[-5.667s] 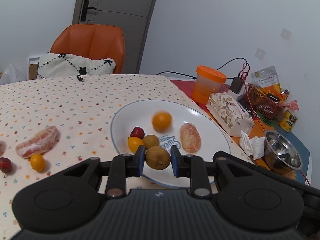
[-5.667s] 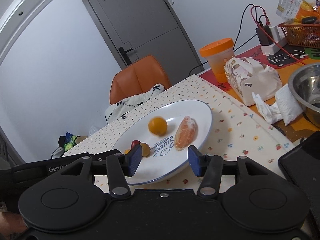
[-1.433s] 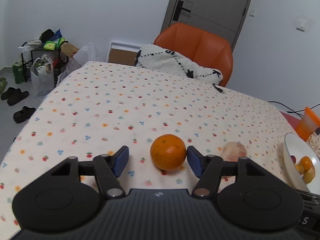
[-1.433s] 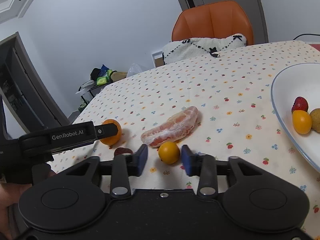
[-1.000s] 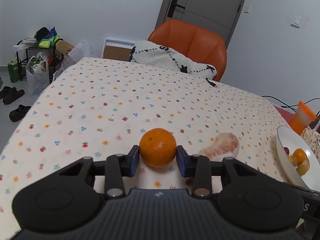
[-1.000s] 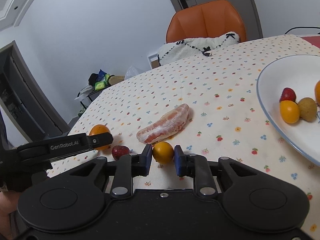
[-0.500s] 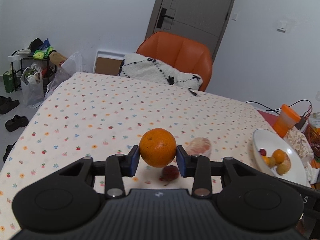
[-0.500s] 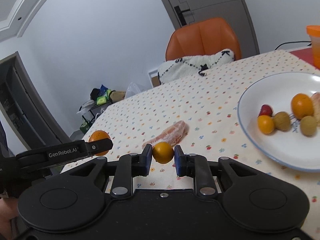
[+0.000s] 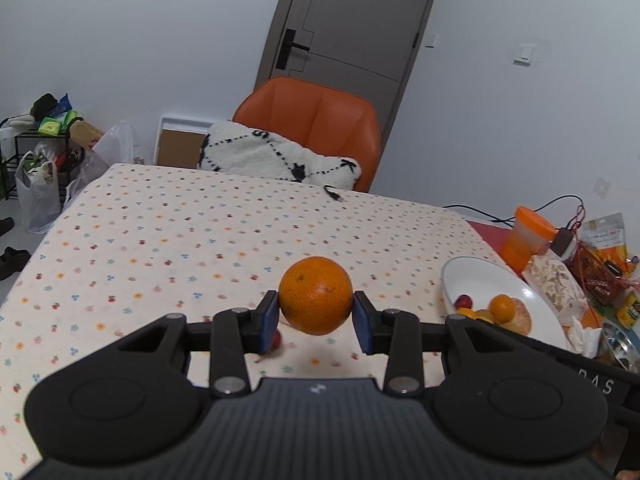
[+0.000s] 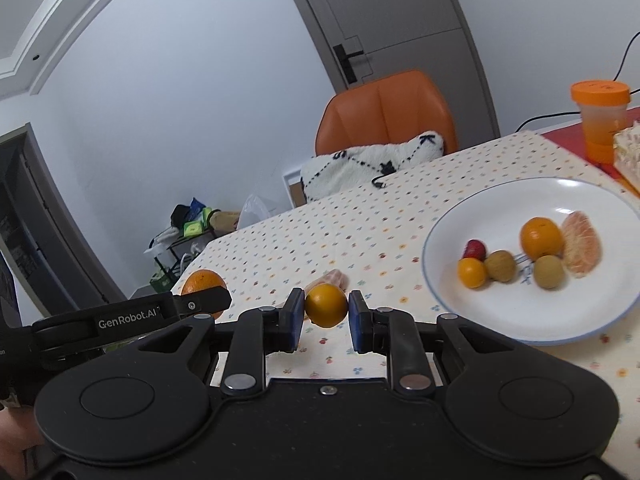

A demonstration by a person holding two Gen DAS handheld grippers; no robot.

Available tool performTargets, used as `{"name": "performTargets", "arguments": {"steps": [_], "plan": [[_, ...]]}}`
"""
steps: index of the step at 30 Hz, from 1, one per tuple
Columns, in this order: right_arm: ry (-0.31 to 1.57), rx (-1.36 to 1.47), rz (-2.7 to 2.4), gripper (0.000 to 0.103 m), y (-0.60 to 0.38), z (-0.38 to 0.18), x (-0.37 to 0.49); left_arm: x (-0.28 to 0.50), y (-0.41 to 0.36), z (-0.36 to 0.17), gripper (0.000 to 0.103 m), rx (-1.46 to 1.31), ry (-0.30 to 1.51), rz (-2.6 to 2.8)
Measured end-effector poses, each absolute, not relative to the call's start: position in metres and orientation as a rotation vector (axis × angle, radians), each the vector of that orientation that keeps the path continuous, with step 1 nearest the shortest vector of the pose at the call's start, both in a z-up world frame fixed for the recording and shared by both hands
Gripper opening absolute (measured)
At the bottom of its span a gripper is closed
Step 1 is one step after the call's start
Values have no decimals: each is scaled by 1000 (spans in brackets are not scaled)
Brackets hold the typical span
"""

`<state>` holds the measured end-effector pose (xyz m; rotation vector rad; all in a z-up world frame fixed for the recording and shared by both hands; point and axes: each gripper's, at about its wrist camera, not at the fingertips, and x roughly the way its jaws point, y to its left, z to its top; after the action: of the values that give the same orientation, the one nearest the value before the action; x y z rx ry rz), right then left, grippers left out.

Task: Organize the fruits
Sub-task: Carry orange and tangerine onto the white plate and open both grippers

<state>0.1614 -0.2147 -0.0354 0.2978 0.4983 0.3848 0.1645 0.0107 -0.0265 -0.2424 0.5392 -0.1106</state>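
Observation:
My left gripper is shut on a large orange, held above the flowered tablecloth; the same orange shows at the left of the right wrist view. My right gripper is shut on a small yellow-orange fruit, also lifted off the cloth. The white plate lies to the right with several fruits: a small orange, a peeled citrus piece, two brown round fruits, a yellow one and a red one. A peeled segment lies on the cloth behind the right gripper. A red fruit peeks out under my left fingers.
An orange chair with a white cushion stands at the table's far edge. An orange-lidded cup, a tissue pack, a red basket and a steel bowl crowd the right side. A black cable end lies on the cloth.
Both grippers have risen and swung right toward the plate, each still holding its fruit. The plate now looms larger in the right wrist view.

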Motion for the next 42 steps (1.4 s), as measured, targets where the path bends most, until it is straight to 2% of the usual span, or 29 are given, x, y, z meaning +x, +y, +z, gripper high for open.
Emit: {"name": "performTargets", "arguments": {"steps": [30, 42], "plan": [[387, 376, 216, 22, -302, -20, 125, 153, -85, 1, 37, -151, 506, -293], [386, 384, 152, 22, -327, -26, 126, 167, -118, -10, 37, -157, 530, -351]]}}
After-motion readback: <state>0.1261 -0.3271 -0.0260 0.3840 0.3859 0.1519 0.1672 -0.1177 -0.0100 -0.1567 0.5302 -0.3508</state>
